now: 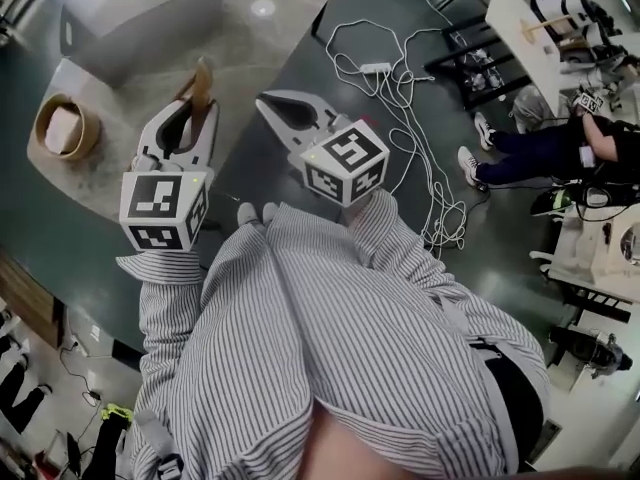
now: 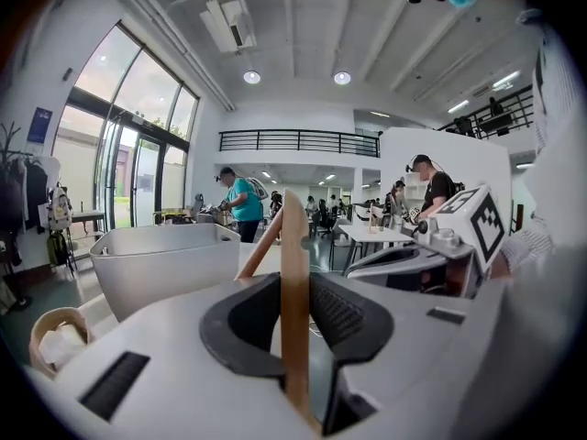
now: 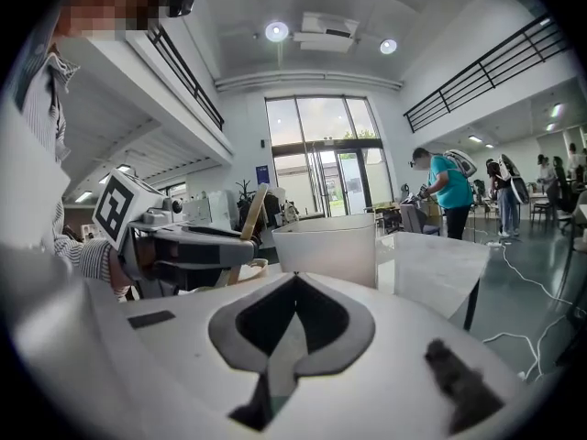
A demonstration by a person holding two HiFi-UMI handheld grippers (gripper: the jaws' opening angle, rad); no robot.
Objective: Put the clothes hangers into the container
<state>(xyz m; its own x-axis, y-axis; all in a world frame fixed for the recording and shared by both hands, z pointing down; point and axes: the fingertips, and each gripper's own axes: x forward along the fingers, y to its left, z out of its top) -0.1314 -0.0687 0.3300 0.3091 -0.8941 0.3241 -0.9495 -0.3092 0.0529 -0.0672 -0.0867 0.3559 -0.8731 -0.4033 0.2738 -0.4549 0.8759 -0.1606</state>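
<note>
The clothes hanger (image 2: pixel 294 319), probably wooden, stands upright between the jaws of the left hand-held gripper (image 1: pixel 193 110), which are clamped on it. Beside it, the right hand-held gripper (image 3: pixel 295 280) has its jaws together, empty. The white container (image 2: pixel 165 262) stands ahead of both.

1 hanger (image 2: pixel 295 291), 1 container (image 2: pixel 165 269)

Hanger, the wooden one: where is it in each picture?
Head view: hanger upper left, in the left hand-held gripper.
Left gripper view: hanger dead centre, upright.
Right gripper view: hanger left of centre.
Shared landmark: white tub.
</note>
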